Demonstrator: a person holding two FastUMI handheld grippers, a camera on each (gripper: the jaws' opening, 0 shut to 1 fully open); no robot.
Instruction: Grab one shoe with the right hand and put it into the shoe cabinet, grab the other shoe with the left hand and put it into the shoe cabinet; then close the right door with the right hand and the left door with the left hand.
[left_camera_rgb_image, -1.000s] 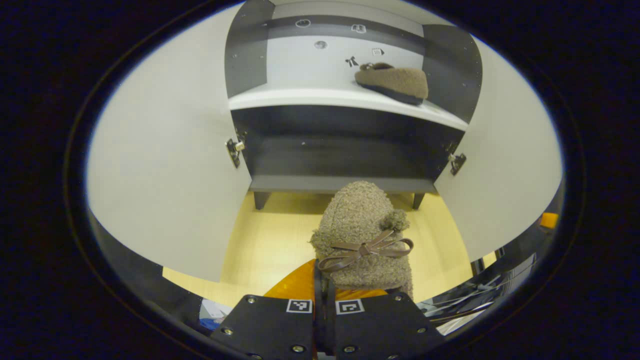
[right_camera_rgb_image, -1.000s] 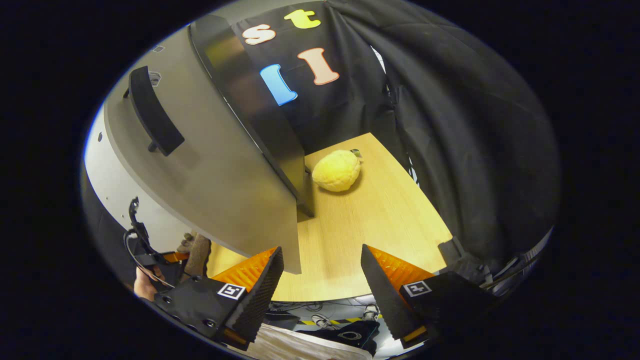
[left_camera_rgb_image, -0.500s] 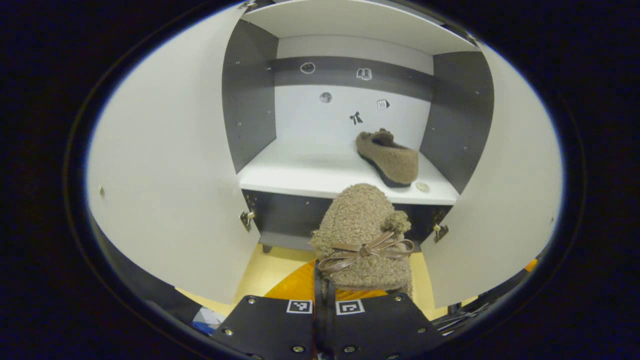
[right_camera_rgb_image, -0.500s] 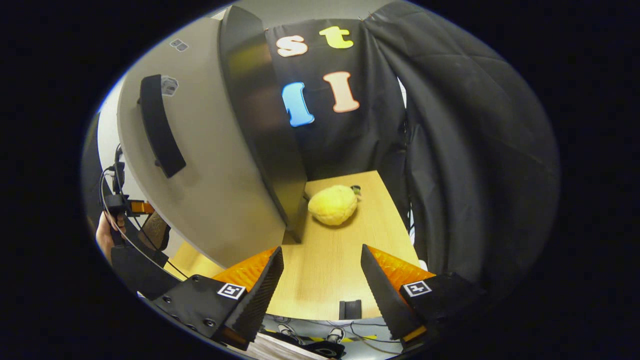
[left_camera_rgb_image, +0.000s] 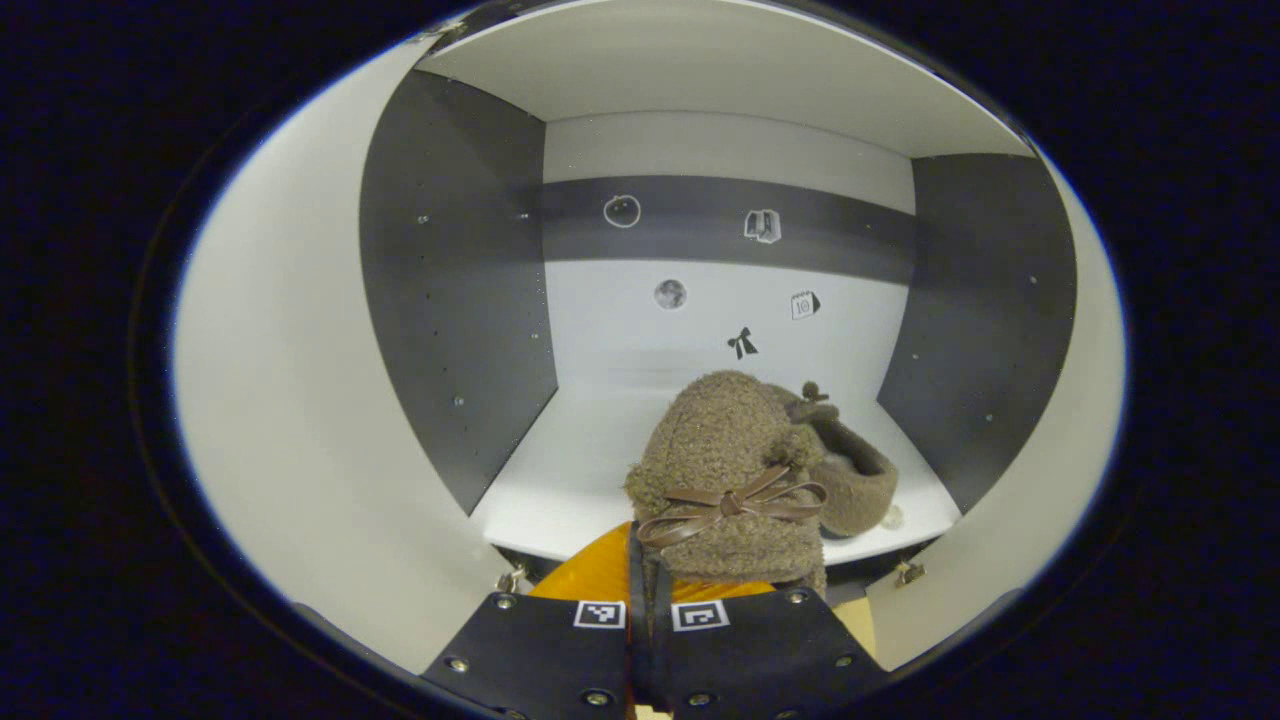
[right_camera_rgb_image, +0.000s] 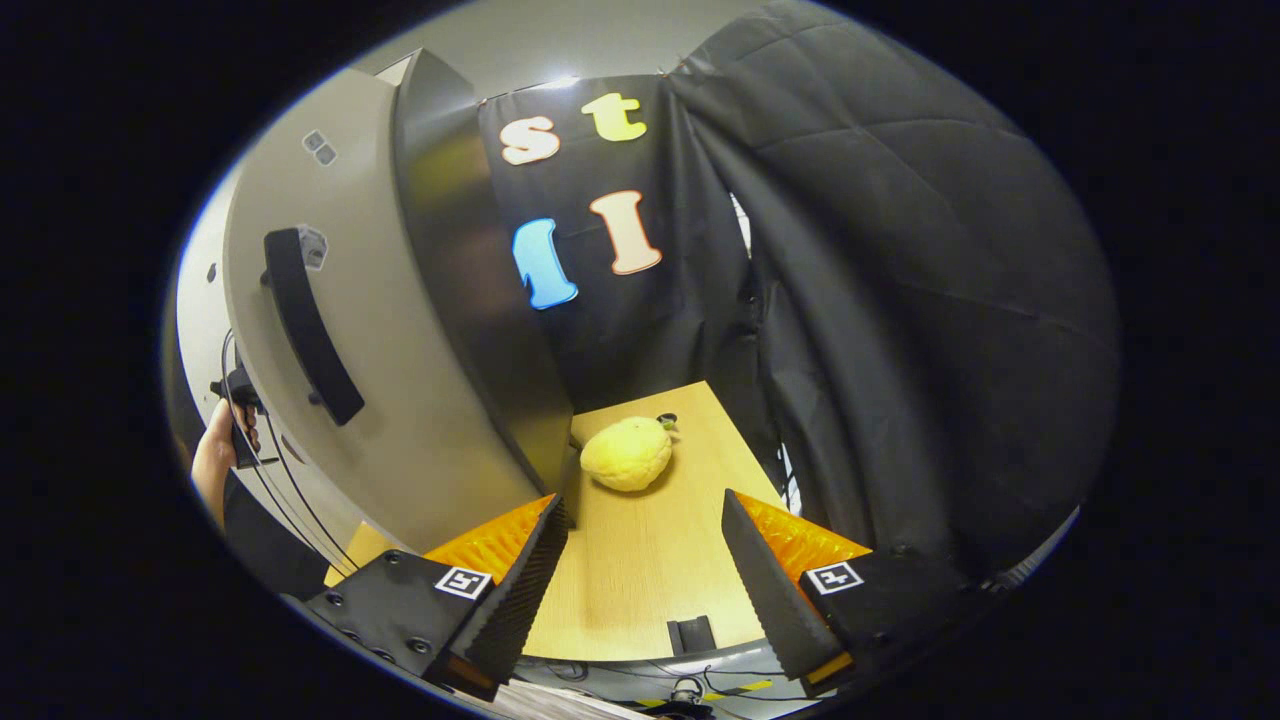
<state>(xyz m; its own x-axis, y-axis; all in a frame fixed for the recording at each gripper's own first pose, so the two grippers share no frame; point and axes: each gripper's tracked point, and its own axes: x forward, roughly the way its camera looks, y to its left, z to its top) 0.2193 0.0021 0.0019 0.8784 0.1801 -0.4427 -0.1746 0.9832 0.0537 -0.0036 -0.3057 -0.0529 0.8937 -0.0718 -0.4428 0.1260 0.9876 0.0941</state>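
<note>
Behind the fuzzy shoe (left_camera_rgb_image: 728, 470) the left claw (left_camera_rgb_image: 648, 590) clamps, another shoe (left_camera_rgb_image: 850, 480) sits half hidden; right claw (right_camera_rgb_image: 640, 570) gapes.

Even bright indoor light, soft shadows, sharp focus, strong fisheye bending at edges.

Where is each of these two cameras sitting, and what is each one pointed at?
Left gripper view: rides the left gripper, faces into the open shoe cabinet; its fingers pinch a fuzzy shoe, second shoe on the shelf.
Right gripper view: rides the right gripper, open, faces the table past the right door, a yellow plush beyond; a hand at left.
Shared: the cabinet, inside and outside.
</note>
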